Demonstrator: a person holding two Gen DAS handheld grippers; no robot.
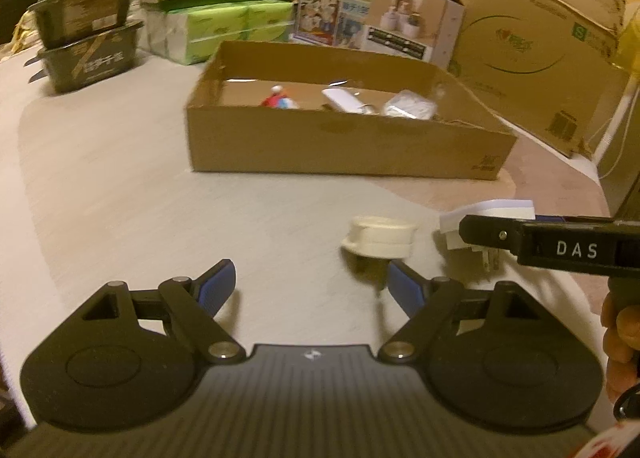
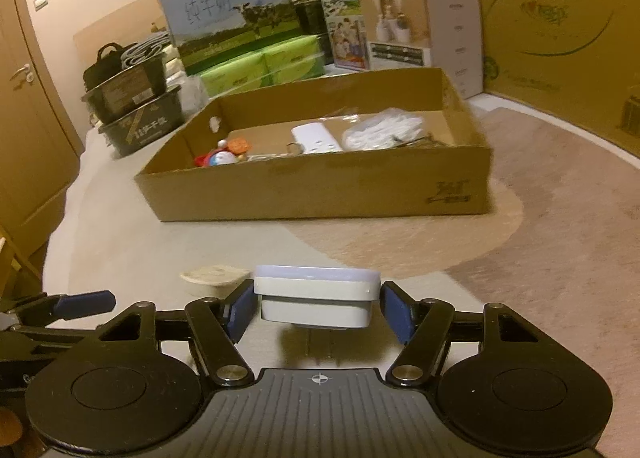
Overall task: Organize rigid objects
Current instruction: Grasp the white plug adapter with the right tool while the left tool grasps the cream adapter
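Note:
A white plug-in adapter (image 2: pixel 316 296) with metal prongs sits between the blue pads of my right gripper (image 2: pixel 316 310), which is shut on it just above the mat. In the left wrist view the same adapter (image 1: pixel 472 226) shows at the right, held by the right gripper's black finger (image 1: pixel 492 232). My left gripper (image 1: pixel 310 286) is open and empty, low over the mat. A cream round cap-like object (image 1: pixel 380 236) lies on the mat just ahead of its right finger; it also shows in the right wrist view (image 2: pixel 214 278). An open cardboard box (image 1: pixel 344 142) holds several small items.
The box (image 2: pixel 320 190) contains a small toy (image 2: pixel 222 156), a white charger (image 2: pixel 316 138) and a white bundle (image 2: pixel 384 128). Behind it stand milk cartons (image 2: pixel 236 14), green tissue packs (image 1: pixel 224 28), stacked dark bins (image 1: pixel 84 42) and a large cardboard box (image 1: pixel 532 54). A wooden door (image 2: pixel 24 98) is at the left.

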